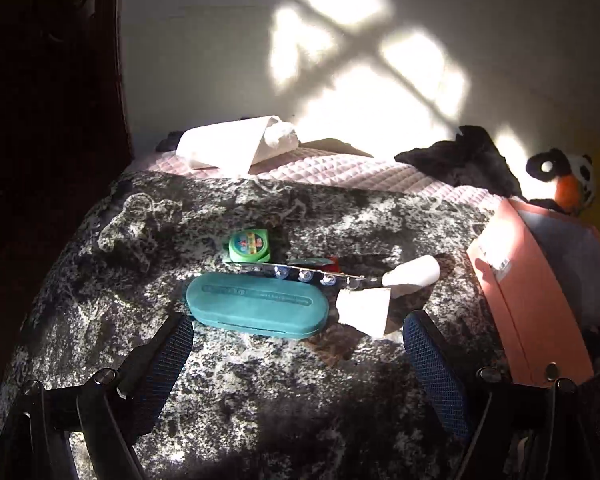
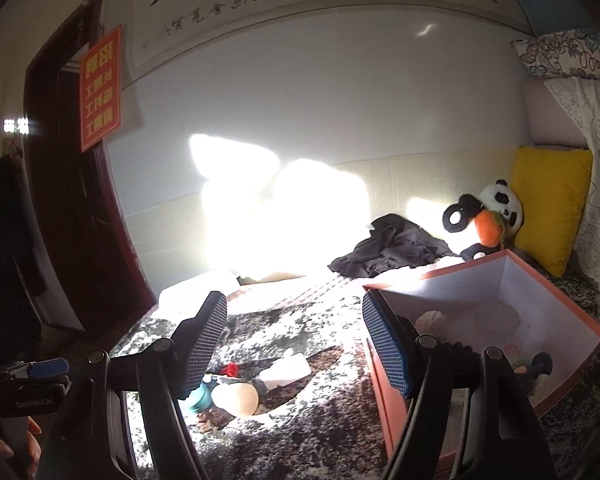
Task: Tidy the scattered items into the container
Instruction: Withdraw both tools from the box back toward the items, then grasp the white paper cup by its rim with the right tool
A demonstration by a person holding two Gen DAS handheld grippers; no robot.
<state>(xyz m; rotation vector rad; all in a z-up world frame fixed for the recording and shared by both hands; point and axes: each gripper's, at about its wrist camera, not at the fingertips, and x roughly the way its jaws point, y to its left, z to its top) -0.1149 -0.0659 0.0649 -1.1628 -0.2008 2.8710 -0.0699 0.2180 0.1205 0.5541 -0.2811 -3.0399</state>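
Two views over a bed [image 1: 260, 380] covered by a mottled black-and-white blanket, strong sunlight across it. Left hand-held gripper [image 1: 298, 344] spread wide, nothing between its blue-padded fingers [image 1: 176, 348], hovering just short of a teal oval case [image 1: 258, 306] lying flat on the blanket. Behind the case, a shiny metal strip with round studs [image 1: 304, 274], a green round tin [image 1: 248, 246] farther back, something small and red [image 1: 333, 264] peeking past the strip. Right of the case, two white paper cups on their sides, one [image 1: 414, 276] beyond the other [image 1: 364, 312], close together. At the right edge, an orange box [image 1: 516, 300], open-topped, standing on the blanket well apart from the case. At the far end of the bed, a white roll of paper [image 1: 236, 148] on a pink quilted cover, a dark crumpled garment [image 1: 460, 160], a panda toy [image 1: 560, 180]. Right hand-held gripper [image 2: 296, 344] likewise open and empty, raised above the bed, its right finger in front of the near wall of the box [image 2: 384, 400]. Inside the box, several small objects in shadow, possibly a dark toy and a pale shell-like piece, too dim to name. Between the fingers lower down, the cups [image 2: 240, 398] and the red thing [image 2: 231, 369] in a sunlit patch. Yellow cushion [image 2: 548, 204] beside the panda.
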